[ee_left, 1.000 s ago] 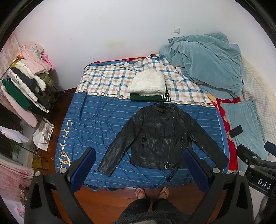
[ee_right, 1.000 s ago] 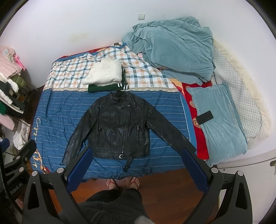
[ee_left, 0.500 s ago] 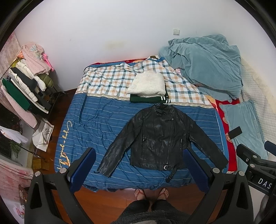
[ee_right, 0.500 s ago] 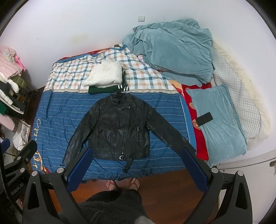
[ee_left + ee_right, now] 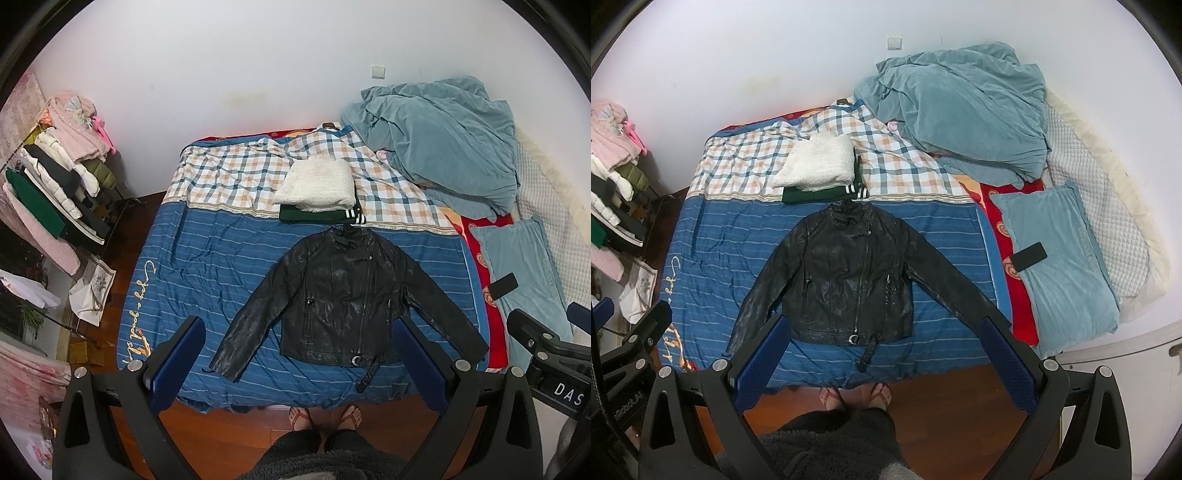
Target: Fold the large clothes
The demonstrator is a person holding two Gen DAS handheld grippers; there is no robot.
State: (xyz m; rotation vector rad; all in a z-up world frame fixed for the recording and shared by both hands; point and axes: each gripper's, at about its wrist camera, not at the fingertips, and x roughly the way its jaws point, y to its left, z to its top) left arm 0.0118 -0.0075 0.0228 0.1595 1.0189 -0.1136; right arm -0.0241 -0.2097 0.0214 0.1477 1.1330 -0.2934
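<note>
The left black two-finger tongs with blue inner pads (image 5: 295, 354) are held high and spread wide, nothing between the fingers. The right black tongs with the same blue pads (image 5: 886, 354) are equally wide apart and hold nothing. The two sit side by side at about the same height, each visible at the edge of the other's view. Below them, the person's sandalled feet (image 5: 855, 397) stand close together, dark-clad legs above.
</note>
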